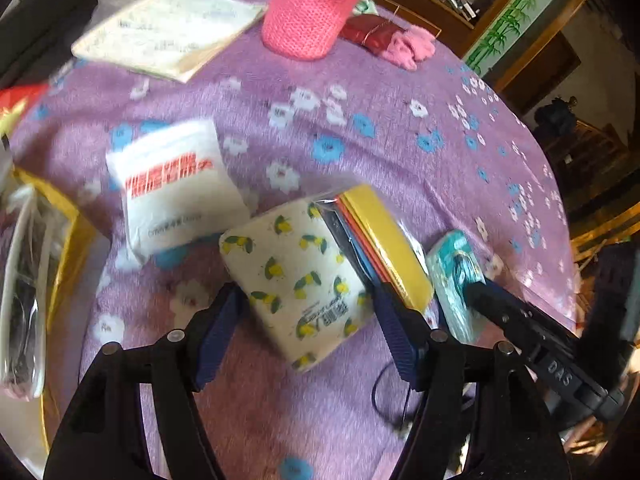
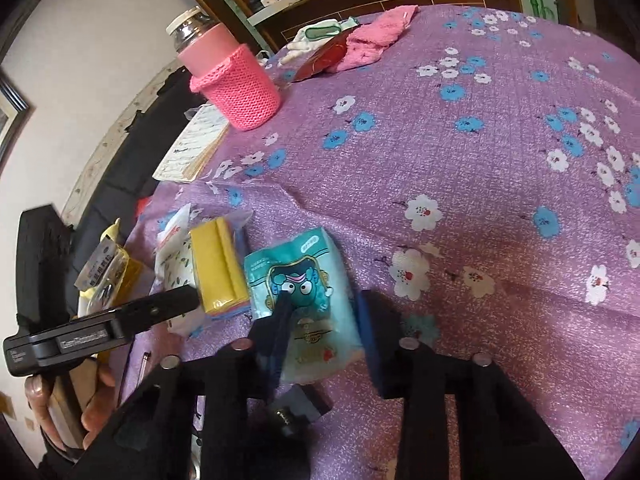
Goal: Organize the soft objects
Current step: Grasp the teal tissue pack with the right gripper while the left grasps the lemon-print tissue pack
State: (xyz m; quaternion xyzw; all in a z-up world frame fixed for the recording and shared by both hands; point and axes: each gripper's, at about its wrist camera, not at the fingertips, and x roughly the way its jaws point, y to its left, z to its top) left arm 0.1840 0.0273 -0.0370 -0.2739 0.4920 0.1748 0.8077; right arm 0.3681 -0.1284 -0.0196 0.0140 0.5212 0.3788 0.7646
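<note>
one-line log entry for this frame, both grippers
left gripper: open, straddling lemon-print tissue pack | right gripper: open, straddling teal tissue pack | yellow cloth pack between them

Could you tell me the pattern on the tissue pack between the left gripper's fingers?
Yellow lemons on white, clearest in the left wrist view.

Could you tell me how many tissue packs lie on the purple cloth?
3: lemon-print pack between the left tongs, white red-lettered pack beyond, teal cartoon pack between the right tongs.
</note>
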